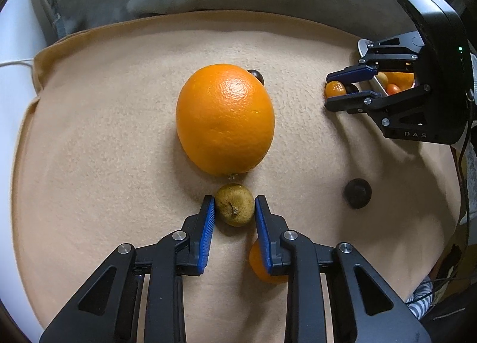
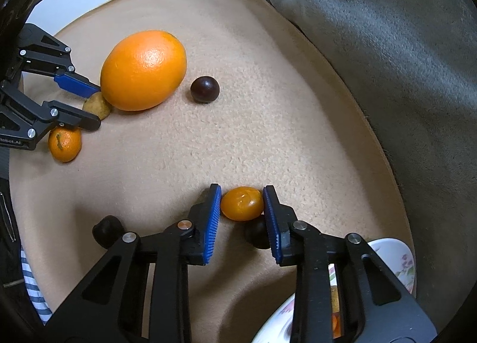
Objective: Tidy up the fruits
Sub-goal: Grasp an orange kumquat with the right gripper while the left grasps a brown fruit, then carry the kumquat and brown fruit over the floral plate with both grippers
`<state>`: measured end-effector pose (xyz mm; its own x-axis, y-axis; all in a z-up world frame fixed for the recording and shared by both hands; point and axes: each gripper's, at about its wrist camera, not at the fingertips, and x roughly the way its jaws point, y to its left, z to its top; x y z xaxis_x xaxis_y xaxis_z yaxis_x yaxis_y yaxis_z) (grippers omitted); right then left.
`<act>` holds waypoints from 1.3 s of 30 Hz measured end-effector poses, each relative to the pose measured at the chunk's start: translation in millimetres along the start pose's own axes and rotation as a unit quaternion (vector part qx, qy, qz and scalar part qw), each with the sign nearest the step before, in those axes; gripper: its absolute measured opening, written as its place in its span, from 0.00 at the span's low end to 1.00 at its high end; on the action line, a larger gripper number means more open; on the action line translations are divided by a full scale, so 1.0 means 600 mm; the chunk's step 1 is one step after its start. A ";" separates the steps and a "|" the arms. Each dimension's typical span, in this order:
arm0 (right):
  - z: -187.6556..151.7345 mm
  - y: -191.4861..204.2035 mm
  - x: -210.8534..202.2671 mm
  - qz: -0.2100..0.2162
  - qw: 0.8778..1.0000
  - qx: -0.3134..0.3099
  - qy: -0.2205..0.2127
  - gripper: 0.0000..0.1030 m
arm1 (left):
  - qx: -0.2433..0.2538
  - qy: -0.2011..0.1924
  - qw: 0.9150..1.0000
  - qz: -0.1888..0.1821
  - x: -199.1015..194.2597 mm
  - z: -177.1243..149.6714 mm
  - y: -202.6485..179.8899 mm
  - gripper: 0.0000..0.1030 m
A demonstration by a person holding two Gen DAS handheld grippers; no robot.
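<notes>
Fruits (image 1: 225, 119) (scattered) on tan blanket (image 1: 104, 134)

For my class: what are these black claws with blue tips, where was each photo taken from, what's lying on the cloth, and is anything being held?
The claws are two hand-held grippers, one in each of a person's hands; no robot arm is involved. Each carries a wide-angle camera looking along its fingers, so each photo shows its own claw at the bottom.

The left camera shows the left gripper closed on a small greenish-brown fruit, right in front of a big orange. The right camera shows the right gripper closed on a small orange fruit.

On the tan cloth also lie another small orange fruit and several dark round fruits. A flowered dish with some fruit in it sits at the edge.
</notes>
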<state>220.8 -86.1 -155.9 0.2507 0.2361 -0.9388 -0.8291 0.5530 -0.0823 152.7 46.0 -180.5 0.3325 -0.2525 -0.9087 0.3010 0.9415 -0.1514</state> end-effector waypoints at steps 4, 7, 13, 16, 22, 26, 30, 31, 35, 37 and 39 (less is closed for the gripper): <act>-0.009 0.009 -0.015 0.003 1.000 0.003 -0.005 0.29 | -0.001 -0.001 1.000 -0.001 -0.003 0.001 0.003 0.25; -0.014 0.012 -0.037 0.000 1.000 0.005 -0.013 0.29 | -0.001 -0.005 1.000 0.001 -0.015 -0.006 0.007 0.25; -0.026 0.011 -0.071 -0.003 0.999 0.007 -0.031 0.29 | 0.000 -0.021 1.000 0.007 -0.041 -0.005 0.009 0.24; -0.035 0.013 -0.087 -0.007 0.999 0.009 -0.038 0.29 | 0.004 -0.031 0.999 0.012 -0.058 -0.007 -0.004 0.24; -0.050 0.016 -0.115 -0.016 0.998 0.016 -0.050 0.28 | 0.025 -0.047 0.998 0.014 -0.080 0.006 -0.027 0.24; -0.072 0.007 -0.137 -0.023 0.998 0.024 -0.056 0.28 | 0.041 -0.056 0.998 0.011 -0.093 0.017 -0.047 0.24; -0.095 -0.003 -0.158 -0.031 0.997 0.036 -0.060 0.28 | 0.062 -0.060 0.996 0.008 -0.100 0.037 -0.076 0.24; -0.103 -0.007 -0.164 -0.034 0.997 0.040 -0.060 0.28 | 0.070 -0.063 0.996 0.007 -0.100 0.042 -0.088 0.24; -0.134 -0.024 -0.181 -0.043 0.995 0.058 -0.064 0.28 | 0.092 -0.066 0.994 -0.001 -0.096 0.067 -0.133 0.24; -0.152 -0.034 -0.188 -0.048 0.994 0.066 -0.065 0.28 | 0.104 -0.066 0.992 -0.005 -0.093 0.077 -0.155 0.24; -0.169 -0.044 -0.193 -0.050 0.994 0.077 -0.067 0.28 | 0.116 -0.066 0.991 -0.009 -0.091 0.085 -0.175 0.24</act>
<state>162.9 -209.0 -79.0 0.4011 0.2721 -0.8747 -0.7133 0.6919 -0.1119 148.6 -50.7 -95.3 0.4352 -0.3096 -0.8454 0.4997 0.8642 -0.0592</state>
